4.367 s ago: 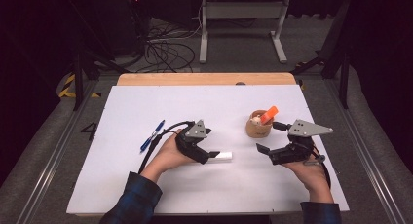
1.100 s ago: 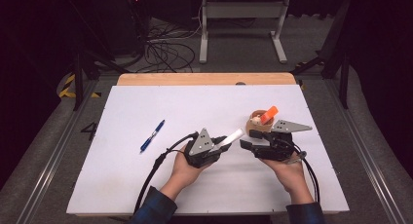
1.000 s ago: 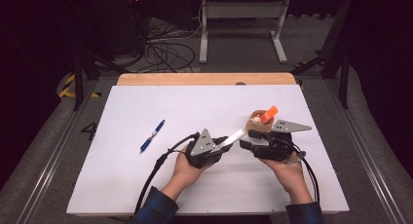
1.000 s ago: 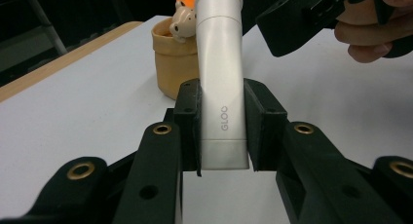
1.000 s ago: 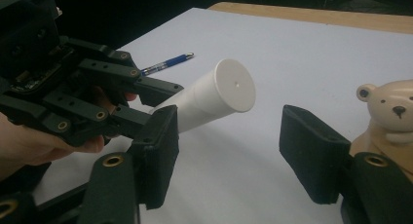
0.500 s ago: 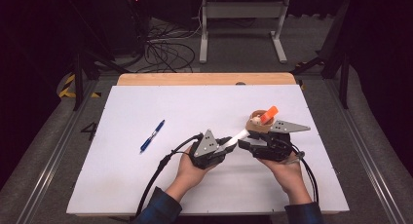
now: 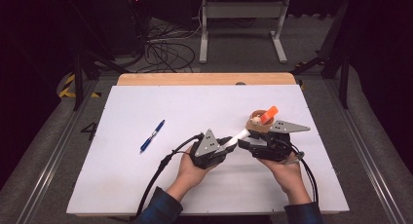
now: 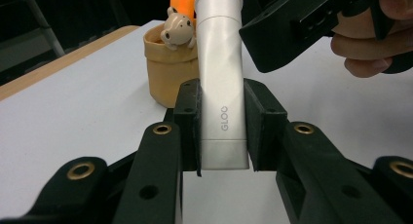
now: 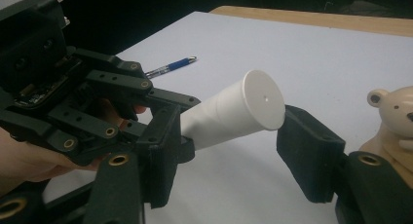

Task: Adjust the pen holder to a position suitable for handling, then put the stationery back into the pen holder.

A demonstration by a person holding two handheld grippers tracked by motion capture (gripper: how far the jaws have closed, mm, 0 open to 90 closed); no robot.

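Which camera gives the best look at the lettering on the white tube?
The left gripper view: the white tube stands upright between the left gripper pads, its lettering facing the camera. The right gripper view shows its round cap end-on; the high view shows a small white sliver.

The word "GLOO" is printed in grey capitals along the side of the white tube (image 8: 221, 87), read sideways in the left gripper view. A dark figure "4" is marked on the grey floor mat (image 7: 90, 131) just left of the table, seen in the high view.
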